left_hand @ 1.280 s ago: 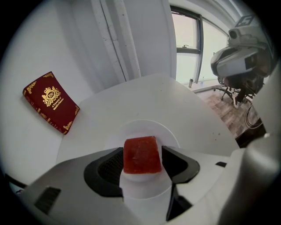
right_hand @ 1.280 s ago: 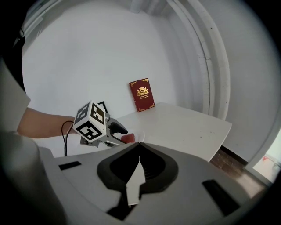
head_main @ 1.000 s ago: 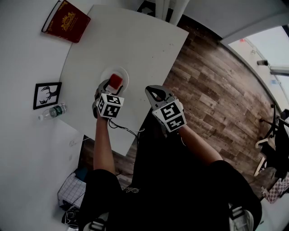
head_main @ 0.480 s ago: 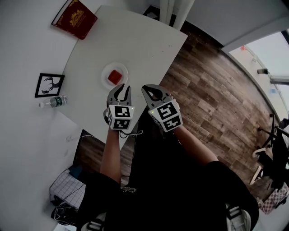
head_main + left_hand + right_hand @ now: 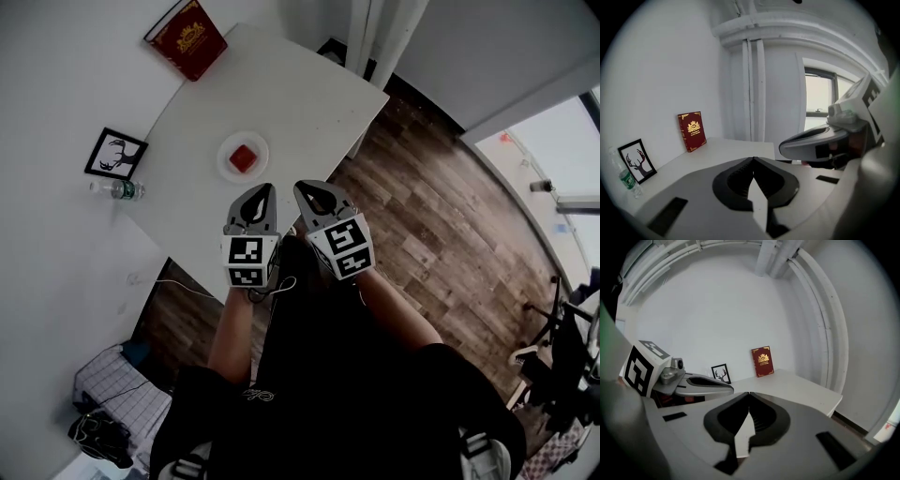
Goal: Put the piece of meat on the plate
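Nearest, two forearms (image 5: 234,328) are seen reaching out over dark clothing, each carrying a gripper. The left gripper (image 5: 267,188) is held over the near edge of the white tabletop (image 5: 309,103); its jaws have just been closing and are now pressed tip to tip, with nothing between them. Just beside it the right gripper (image 5: 302,187) is held likewise, jaws pressed together and empty. Neither gripper touches the tabletop or the other. Beyond the tips, clear of both, a white plate (image 5: 223,161) lies on the tabletop, and the red piece of meat (image 5: 245,157) rests at its middle. Off to the left a water bottle (image 5: 117,189) and a framed deer picture (image 5: 116,154) are noted by the wall. Farthest, a red book (image 5: 190,39) is propped upright against the wall. Wood floor (image 5: 441,225) is seen to the right.
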Available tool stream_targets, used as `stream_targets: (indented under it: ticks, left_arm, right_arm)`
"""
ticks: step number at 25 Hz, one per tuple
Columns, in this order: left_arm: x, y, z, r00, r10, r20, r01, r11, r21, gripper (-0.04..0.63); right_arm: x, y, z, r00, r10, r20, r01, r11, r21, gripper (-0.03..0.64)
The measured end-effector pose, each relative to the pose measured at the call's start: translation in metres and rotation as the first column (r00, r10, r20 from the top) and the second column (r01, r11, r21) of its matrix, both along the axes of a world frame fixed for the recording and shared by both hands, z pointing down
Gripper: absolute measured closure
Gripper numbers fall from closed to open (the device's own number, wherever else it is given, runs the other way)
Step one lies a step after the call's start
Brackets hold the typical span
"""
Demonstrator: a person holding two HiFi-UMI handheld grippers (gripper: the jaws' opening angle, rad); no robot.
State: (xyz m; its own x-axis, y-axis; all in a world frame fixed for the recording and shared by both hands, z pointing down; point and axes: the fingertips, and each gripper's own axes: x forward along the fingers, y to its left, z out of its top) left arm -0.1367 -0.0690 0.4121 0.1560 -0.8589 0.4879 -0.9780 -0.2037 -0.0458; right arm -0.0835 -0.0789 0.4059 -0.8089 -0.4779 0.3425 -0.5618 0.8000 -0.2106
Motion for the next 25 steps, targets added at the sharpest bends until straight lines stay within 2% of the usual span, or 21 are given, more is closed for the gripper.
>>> stream_targets:
  ticks: [2, 6, 8, 12, 13, 17, 21, 25]
  left_arm:
    - [0.010, 0.008, -0.017, 0.999, -0.026, -0.045, 0.029, 0.998, 0.051, 0.592]
    - [0.032, 0.024, -0.050, 0.996, -0.071, -0.054, 0.078, 0.987, 0.143, 0.592]
    - [0.043, 0.034, -0.065, 0.992, -0.100, -0.080, 0.113, 0.977, 0.183, 0.592]
    - [0.075, 0.049, -0.091, 0.973, -0.079, -0.216, 0.125, 0.970, 0.210, 0.592]
    - [0.083, 0.051, -0.097, 0.970, -0.068, -0.232, 0.120, 0.968, 0.219, 0.592]
    - [0.103, 0.053, -0.114, 0.985, -0.056, -0.166, 0.101, 0.956, 0.276, 0.592]
    - [0.120, 0.055, -0.116, 0.970, -0.008, -0.244, 0.083, 0.951, 0.299, 0.592]
    - [0.132, 0.052, -0.119, 0.979, 0.001, -0.205, 0.065, 0.946, 0.318, 0.592]
  right_arm:
    - [0.008, 0.006, -0.012, 1.000, -0.006, 0.015, 0.006, 1.000, 0.021, 0.595]
    - [0.027, 0.015, -0.039, 0.999, -0.011, 0.052, 0.006, 0.996, 0.090, 0.595]
    - [0.040, 0.020, -0.054, 0.997, 0.000, 0.074, -0.010, 0.991, 0.134, 0.595]
    - [0.071, 0.027, -0.080, 0.993, 0.045, 0.110, -0.065, 0.980, 0.189, 0.595]
    - [0.079, 0.028, -0.086, 0.992, 0.058, 0.116, -0.080, 0.977, 0.199, 0.595]
    - [0.107, 0.031, -0.105, 0.986, 0.101, 0.132, -0.131, 0.962, 0.239, 0.595]
    - [0.120, 0.033, -0.116, 0.984, 0.125, 0.123, -0.157, 0.943, 0.293, 0.595]
    - [0.125, 0.034, -0.119, 0.985, 0.121, 0.125, -0.155, 0.938, 0.309, 0.595]
